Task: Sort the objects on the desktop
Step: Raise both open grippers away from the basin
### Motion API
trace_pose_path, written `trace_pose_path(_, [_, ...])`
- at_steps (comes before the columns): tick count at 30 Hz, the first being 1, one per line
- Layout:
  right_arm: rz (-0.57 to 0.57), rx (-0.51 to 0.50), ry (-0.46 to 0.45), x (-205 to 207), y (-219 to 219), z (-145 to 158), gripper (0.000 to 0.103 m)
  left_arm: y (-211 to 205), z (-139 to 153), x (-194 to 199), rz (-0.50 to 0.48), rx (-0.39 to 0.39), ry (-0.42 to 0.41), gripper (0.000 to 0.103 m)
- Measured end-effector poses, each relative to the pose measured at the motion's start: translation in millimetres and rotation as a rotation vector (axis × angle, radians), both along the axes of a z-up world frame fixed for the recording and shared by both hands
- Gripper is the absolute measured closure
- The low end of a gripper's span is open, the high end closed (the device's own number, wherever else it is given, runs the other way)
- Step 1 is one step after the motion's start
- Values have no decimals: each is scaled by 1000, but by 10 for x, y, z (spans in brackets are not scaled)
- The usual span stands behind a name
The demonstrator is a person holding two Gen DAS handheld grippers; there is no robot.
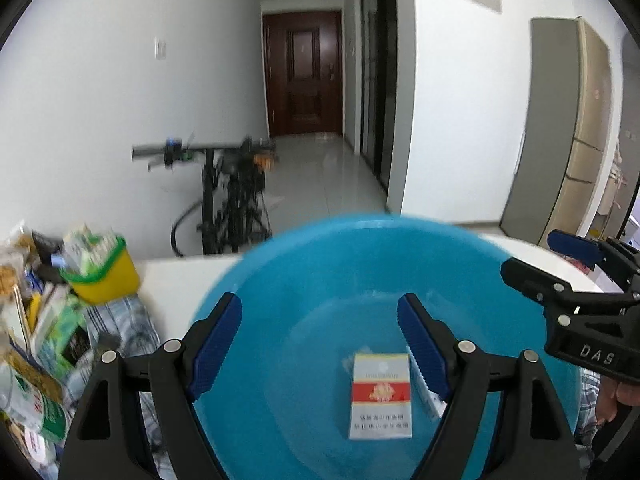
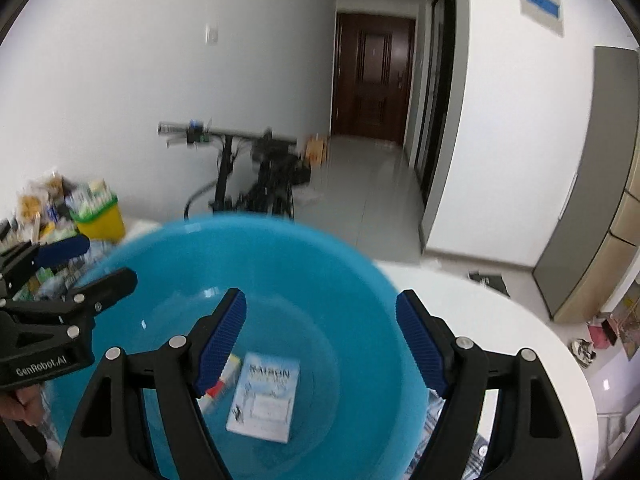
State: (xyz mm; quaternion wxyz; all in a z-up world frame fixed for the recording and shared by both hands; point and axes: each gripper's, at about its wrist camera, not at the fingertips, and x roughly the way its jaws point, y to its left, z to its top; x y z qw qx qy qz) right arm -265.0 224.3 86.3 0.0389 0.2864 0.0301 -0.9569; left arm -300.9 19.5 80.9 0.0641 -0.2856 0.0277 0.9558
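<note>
While both grippers hover spread, empty: left gripper (image 1: 320,344), right gripper (image 2: 320,340) over blue plastic basin (image 1: 304,248). Cigarette pack (image 1: 381,396), white booklet (image 2: 266,396) on basin floor. Light, stiff; pinch across narrow edges. Cluttered yellow bin (image 1: 106,280) far left.

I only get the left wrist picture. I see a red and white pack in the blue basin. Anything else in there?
Observer: Yes, a white box with blue print lies flat beside the pack in the basin.
Operator: Is the claw on my right holding something?
Observer: No, the right gripper is open and empty.
Operator: Anything on the table beyond it?
Observer: A small black thing, too blurred to name, on the white table.
</note>
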Motion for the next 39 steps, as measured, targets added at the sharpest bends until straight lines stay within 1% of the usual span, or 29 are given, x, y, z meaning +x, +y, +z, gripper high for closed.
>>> trace_pose_path(1, [-5, -17, 31, 39, 12, 50, 15, -13, 46, 41, 3, 7, 32, 16])
trace_pose_path(3, [-17, -49, 108, 135, 36, 157, 10, -52, 161, 147, 9, 30, 114, 16])
trace_pose_path(5, [-22, -68, 171, 226, 66, 256, 9, -81, 281, 276, 16, 45, 210, 12])
trace_pose_path(6, [-25, -79, 207, 282, 84, 313, 7, -94, 329, 327, 19, 48, 246, 10])
trace_pose_path(7, [-29, -89, 236, 328, 98, 356, 5, -109, 382, 397, 22, 49, 292, 4])
trace_pose_path(8, [-37, -98, 269, 383, 115, 402, 4, -129, 430, 464, 22, 51, 336, 0])
trace_pose_path(10, [-52, -107, 320, 478, 133, 490, 3, -178, 524, 618, 23, 62, 438, 0])
trace_pose_path(11, [-47, -107, 344, 531, 137, 538, 2, -195, 565, 681, 20, 65, 476, 0])
trace_pose_path(14, [-53, -84, 393, 644, 104, 640, 0, -243, 663, 795, 24, 59, 532, 0])
trace_pose_path(17, [-59, -61, 425, 723, 65, 726, 0, -290, 724, 853, 48, 69, 544, 0])
trace_pose_path(19, [-56, -52, 435, 745, 39, 765, 0, -299, 755, 886, 52, 72, 528, 0])
trace_pose_path(21, [-64, -31, 430, 768, 11, 802, 0, -292, 785, 884, 53, 59, 511, 0])
trace_pose_path(23, [-66, -34, 428, 749, 24, 816, 0, -305, 799, 893, 70, 56, 499, 0])
trace_pose_path(27, [-52, -53, 406, 745, 39, 815, 0, -346, 843, 923, 72, 104, 469, 0])
trace_pose_path(30, [-65, -38, 392, 754, 46, 827, 0, -365, 897, 976, 79, 114, 465, 0])
trace_pose_path(34, [-67, -39, 377, 833, 43, 867, 0, -367, 996, 1082, 90, 108, 440, 0])
trace_pose_path(37, [-59, -40, 371, 911, 21, 910, 0, -285, 1053, 1106, 39, 78, 392, 0])
trace_pose_path(39, [-43, -42, 381, 986, -10, 953, 0, -258, 1075, 1133, 40, 71, 389, 0])
